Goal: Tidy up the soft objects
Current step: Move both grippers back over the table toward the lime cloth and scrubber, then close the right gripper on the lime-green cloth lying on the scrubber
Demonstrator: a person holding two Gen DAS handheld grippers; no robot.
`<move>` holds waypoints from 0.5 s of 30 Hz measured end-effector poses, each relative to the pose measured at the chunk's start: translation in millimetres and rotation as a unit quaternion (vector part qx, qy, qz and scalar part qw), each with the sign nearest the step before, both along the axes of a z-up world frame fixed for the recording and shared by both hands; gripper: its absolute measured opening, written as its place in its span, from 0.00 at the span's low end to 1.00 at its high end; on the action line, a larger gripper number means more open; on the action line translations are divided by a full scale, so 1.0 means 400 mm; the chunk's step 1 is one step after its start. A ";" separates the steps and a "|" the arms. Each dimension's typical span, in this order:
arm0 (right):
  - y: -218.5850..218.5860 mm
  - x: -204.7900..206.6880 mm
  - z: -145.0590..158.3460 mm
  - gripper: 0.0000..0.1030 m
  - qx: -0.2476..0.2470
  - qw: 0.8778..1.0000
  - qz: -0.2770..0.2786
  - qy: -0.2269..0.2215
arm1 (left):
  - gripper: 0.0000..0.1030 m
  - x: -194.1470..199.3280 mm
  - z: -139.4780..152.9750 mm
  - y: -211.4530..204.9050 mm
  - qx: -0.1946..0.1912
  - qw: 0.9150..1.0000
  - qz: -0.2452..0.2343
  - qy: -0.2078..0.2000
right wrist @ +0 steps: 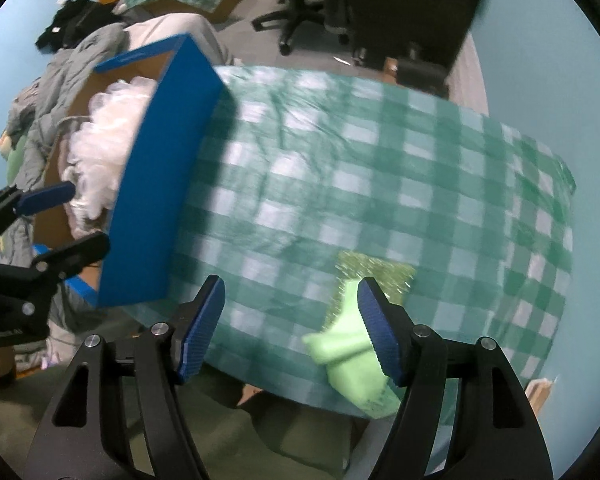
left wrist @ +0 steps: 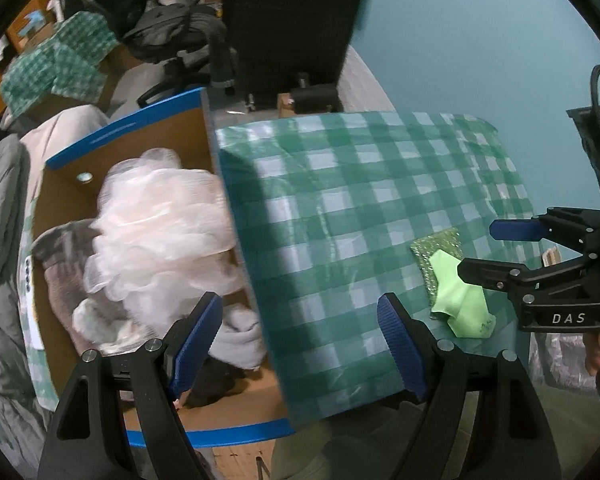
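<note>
A blue cardboard box (left wrist: pixel 168 104) stands at the table's left edge and holds a white mesh pouf (left wrist: pixel 160 224), a grey-brown cloth (left wrist: pixel 64 264) and a pale towel (left wrist: pixel 240 340). My left gripper (left wrist: pixel 300 344) is open and empty above the box's right wall. A light green cloth (left wrist: pixel 460 304) lies on a glittery green sponge (left wrist: pixel 436 248) on the checked tablecloth (left wrist: pixel 340 208). My right gripper (right wrist: pixel 292 328) is open and empty, its right finger over the green cloth (right wrist: pixel 348 344) and sponge (right wrist: pixel 376 268). The box (right wrist: pixel 168 184) shows at its left.
Grey bedding (left wrist: pixel 0 240) lies left of the box. An office chair (left wrist: pixel 180 32) and a black chair back (left wrist: pixel 292 20) stand beyond the table. More checked cloth (left wrist: pixel 60 64) covers boxes at the far left. A black bag (left wrist: pixel 596 140) hangs at the right.
</note>
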State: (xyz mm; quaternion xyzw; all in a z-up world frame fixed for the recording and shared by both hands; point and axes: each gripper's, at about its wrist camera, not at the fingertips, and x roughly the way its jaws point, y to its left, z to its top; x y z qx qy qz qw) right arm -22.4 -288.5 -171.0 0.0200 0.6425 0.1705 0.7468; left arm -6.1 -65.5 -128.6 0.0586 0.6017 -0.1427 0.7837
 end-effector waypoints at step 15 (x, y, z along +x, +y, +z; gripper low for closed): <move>-0.111 -0.081 -0.160 0.70 -0.015 0.999 -0.033 0.039 | 0.79 -0.029 -0.101 -0.141 0.013 0.996 -0.082 0.033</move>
